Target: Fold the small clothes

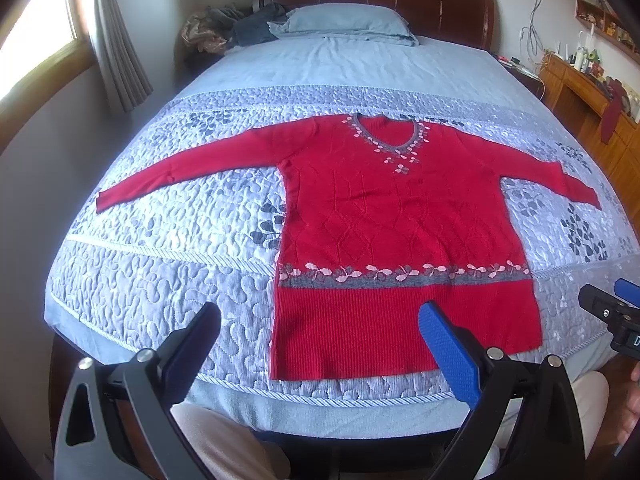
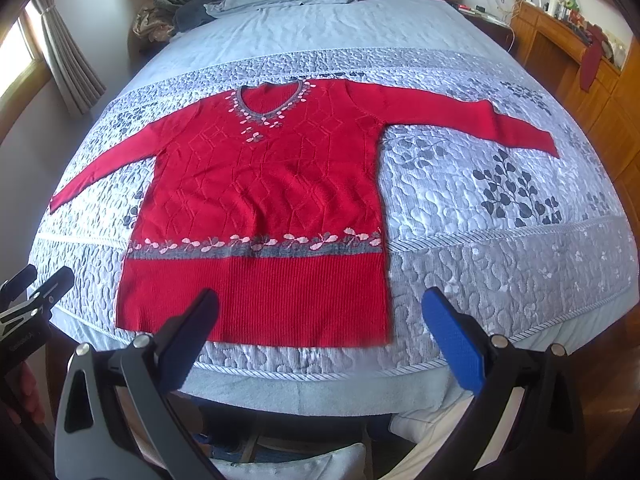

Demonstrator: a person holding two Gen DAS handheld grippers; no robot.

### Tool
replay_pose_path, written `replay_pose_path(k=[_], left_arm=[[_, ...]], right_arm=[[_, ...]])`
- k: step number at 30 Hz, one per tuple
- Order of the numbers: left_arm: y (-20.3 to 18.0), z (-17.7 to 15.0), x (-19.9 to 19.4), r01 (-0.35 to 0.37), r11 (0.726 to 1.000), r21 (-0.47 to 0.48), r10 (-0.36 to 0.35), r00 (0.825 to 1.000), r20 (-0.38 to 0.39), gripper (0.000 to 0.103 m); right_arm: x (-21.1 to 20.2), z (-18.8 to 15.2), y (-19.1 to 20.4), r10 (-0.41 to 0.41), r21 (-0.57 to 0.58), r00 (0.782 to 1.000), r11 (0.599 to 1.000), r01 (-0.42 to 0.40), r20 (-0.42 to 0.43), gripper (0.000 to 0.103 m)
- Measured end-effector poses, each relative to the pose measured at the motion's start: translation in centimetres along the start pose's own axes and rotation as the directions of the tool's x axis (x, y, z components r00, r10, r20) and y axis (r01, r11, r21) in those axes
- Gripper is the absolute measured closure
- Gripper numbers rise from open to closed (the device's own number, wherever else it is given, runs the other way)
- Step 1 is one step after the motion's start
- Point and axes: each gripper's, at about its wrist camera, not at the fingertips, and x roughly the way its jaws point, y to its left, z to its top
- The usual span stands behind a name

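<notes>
A red knitted sweater [image 1: 384, 216] [image 2: 264, 184] lies flat and face up on the quilted bed, both sleeves spread wide, hem nearest me. It has a grey V-neck with pink flowers and a grey flowered band above the ribbed hem. My left gripper [image 1: 320, 320] hovers open above the hem's left corner, nothing between its fingers. My right gripper [image 2: 320, 308] hangs open over the hem's right part, also holding nothing. Each gripper shows at the edge of the other's view: the right gripper [image 1: 612, 312] and the left gripper [image 2: 32, 292].
The bed [image 1: 168, 280] has a grey-blue quilt; a pillow [image 1: 344, 20] and heaped clothes [image 1: 236, 28] lie by the wooden headboard. A curtained window [image 1: 36, 32] is on the left, a wooden cabinet [image 1: 592, 112] with clutter on the right. A person's legs show below the grippers.
</notes>
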Motion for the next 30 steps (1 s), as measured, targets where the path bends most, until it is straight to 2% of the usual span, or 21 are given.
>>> replay_pose_path(k=[30], left_arm=[[-0.27,0.45,0.06,-0.008,1.000,0.003,0.008,1.000,0.007,0.004]], right_arm=[[0.84,0.13,-0.22,0.002,-0.001,1.000,1.000,-0.002,-0.012,0.003]])
